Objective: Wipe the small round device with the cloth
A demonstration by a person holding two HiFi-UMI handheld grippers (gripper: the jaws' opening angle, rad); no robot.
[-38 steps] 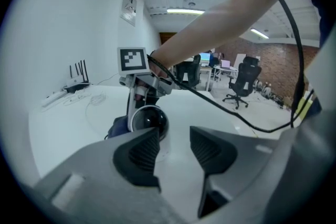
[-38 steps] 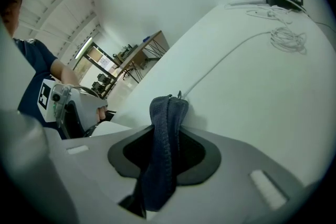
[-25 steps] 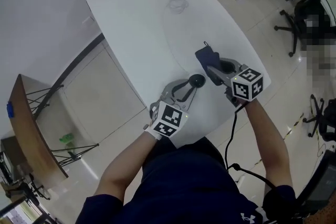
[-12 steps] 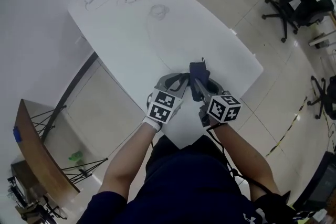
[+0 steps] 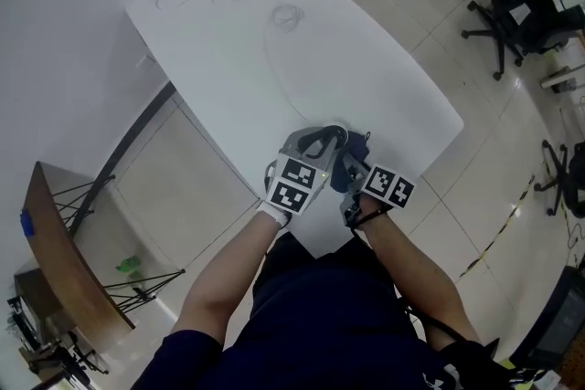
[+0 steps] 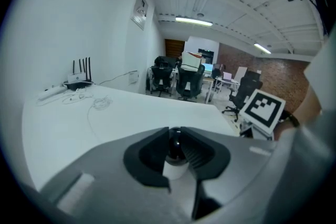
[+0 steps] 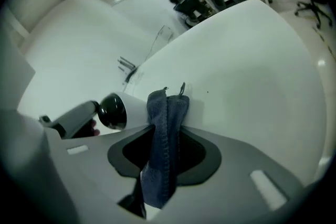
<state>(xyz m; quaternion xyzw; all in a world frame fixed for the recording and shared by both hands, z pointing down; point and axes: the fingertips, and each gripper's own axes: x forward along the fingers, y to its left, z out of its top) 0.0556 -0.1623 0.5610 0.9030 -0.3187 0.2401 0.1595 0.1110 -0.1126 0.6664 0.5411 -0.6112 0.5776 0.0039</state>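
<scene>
Dark cloth point(image 7: 164, 157) in right claw point(image 7: 167, 131)

You've got a glossy black-and-white plastic round device point(image 7: 112, 111), a soft, nubbly dark-blue cloth point(image 7: 165, 128), and a smooth matt white table point(image 7: 247, 71).

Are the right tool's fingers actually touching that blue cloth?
Touching. The right gripper view shows the blue cloth pinched between the fingers of the right gripper, its ends sticking out above and below them.
</scene>
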